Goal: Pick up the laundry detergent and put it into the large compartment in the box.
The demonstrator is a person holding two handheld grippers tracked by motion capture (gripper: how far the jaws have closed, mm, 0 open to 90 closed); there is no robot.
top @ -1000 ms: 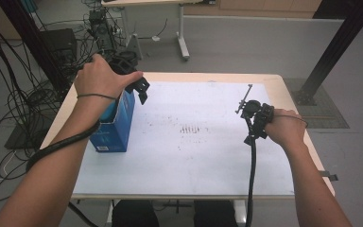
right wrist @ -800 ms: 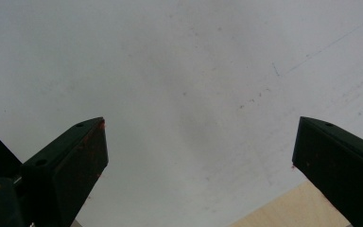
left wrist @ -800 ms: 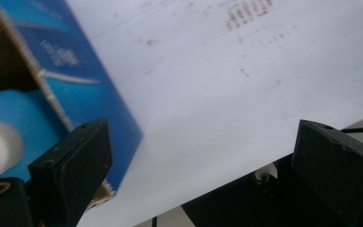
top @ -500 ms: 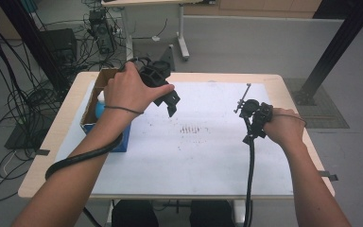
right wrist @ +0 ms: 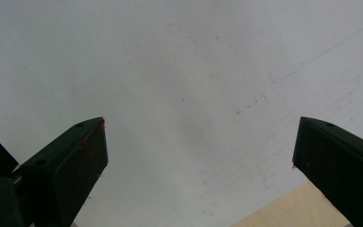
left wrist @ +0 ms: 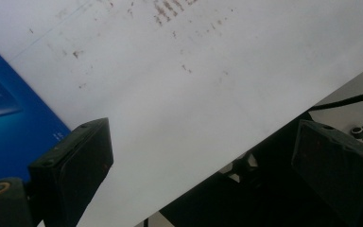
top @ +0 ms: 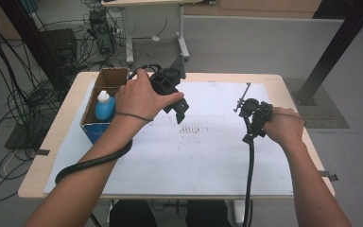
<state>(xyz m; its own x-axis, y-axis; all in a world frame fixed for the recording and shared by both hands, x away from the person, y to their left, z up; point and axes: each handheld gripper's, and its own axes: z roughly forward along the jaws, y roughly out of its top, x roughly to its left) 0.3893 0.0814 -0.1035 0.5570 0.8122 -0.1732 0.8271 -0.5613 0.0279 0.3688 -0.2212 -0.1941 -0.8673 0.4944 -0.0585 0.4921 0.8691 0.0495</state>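
Observation:
An open cardboard box (top: 90, 124) with blue sides stands at the table's left, and a blue bottle (top: 105, 106) with a white cap stands upright inside it. My left gripper (top: 181, 111) hangs over the white sheet (top: 203, 156) just right of the box, tilted down, open and empty. In the left gripper view the gripper (left wrist: 201, 142) has its jaws wide apart over the sheet, with the box's blue side (left wrist: 9, 118) at the left. My right gripper (top: 246, 107) rests at the sheet's right side. Its own view shows the gripper (right wrist: 201, 125) open, with bare sheet between the jaws.
Small dark marks (top: 192, 128) dot the middle of the sheet. The wooden table (top: 66, 124) ends close to the box on the left. Cables and equipment (top: 59, 45) lie on the floor beyond the far left corner. A black post (top: 333, 52) stands at the far right.
My left hand and gripper moved right, from over the box out above the sheet, which uncovered the bottle in the box. The right gripper stayed put.

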